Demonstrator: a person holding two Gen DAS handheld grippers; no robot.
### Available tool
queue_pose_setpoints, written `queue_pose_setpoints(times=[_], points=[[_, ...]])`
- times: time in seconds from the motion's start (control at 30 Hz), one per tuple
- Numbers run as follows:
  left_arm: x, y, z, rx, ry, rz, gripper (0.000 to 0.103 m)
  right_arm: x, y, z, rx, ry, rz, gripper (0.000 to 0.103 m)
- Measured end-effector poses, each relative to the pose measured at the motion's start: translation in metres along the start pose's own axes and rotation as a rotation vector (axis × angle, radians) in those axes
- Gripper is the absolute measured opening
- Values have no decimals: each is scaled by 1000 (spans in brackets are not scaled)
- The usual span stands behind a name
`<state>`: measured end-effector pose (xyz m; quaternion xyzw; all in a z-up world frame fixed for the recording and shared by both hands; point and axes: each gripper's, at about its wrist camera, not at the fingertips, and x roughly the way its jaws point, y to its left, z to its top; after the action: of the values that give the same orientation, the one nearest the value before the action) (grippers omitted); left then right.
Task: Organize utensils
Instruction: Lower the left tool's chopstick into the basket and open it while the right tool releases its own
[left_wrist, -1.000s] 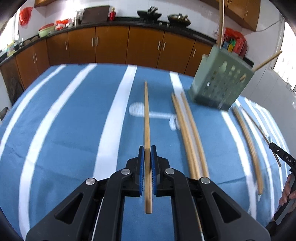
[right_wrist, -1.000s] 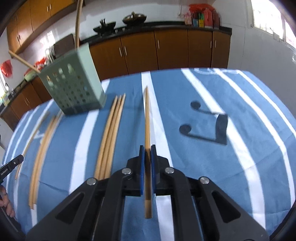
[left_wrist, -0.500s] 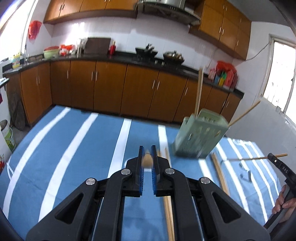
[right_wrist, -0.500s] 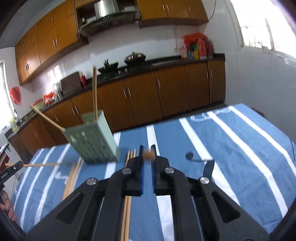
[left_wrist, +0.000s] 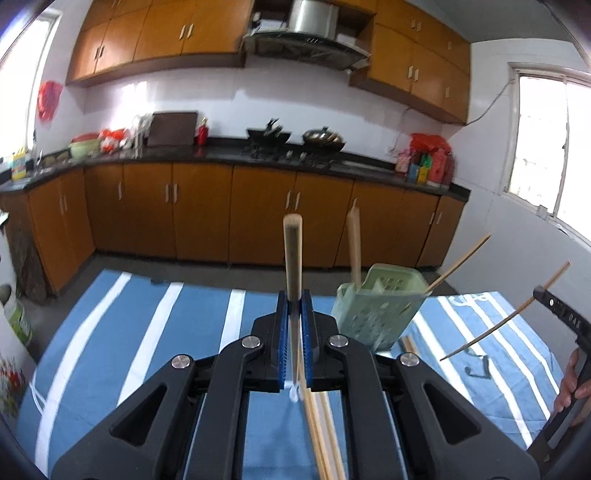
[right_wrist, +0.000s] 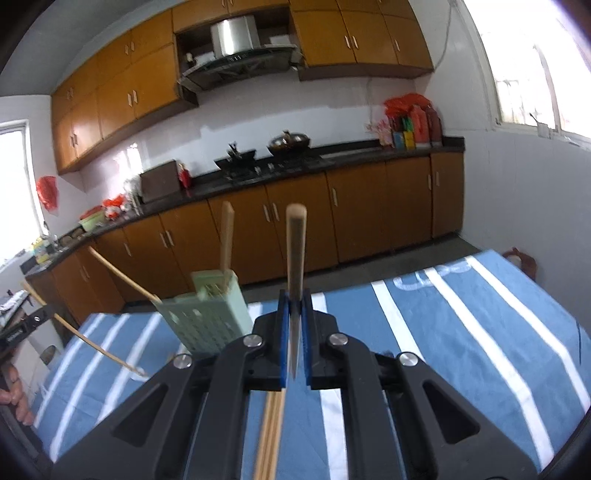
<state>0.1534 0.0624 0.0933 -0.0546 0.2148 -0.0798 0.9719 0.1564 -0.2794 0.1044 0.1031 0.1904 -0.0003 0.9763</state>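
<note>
left gripper (left_wrist: 294, 306) clamps wooden chopstick (left_wrist: 293, 254) | right gripper (right_wrist: 294, 306) clamps another chopstick (right_wrist: 295, 251) | pale green perforated plastic basket (left_wrist: 373, 310) holds 2 sticks, just beside

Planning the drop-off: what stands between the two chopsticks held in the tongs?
The green holder stands between the left-held chopstick and the right-held chopstick, as the left wrist view shows.

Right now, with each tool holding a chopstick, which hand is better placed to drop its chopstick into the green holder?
Left, narrowly: the left tool has the green holder right beside its chopstick, open top in view.
</note>
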Motion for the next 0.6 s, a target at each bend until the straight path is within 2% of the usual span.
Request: queue_pose_setpoints(times=[0.2, 0.27, 0.43, 0.6], points=[[-15, -19, 32, 13, -75, -57, 7, -28, 23, 49, 5, -65, 160, 8], [-15, -27, 42, 10, -102, -70, 7, -31, 32, 60, 3, -91, 188, 8], [-5, -47, 66, -20, -171, -85, 7, -20, 55, 73, -8, -149, 169, 8], [14, -60, 78, -52, -230, -61, 7, 13, 67, 72, -23, -153, 132, 8]])
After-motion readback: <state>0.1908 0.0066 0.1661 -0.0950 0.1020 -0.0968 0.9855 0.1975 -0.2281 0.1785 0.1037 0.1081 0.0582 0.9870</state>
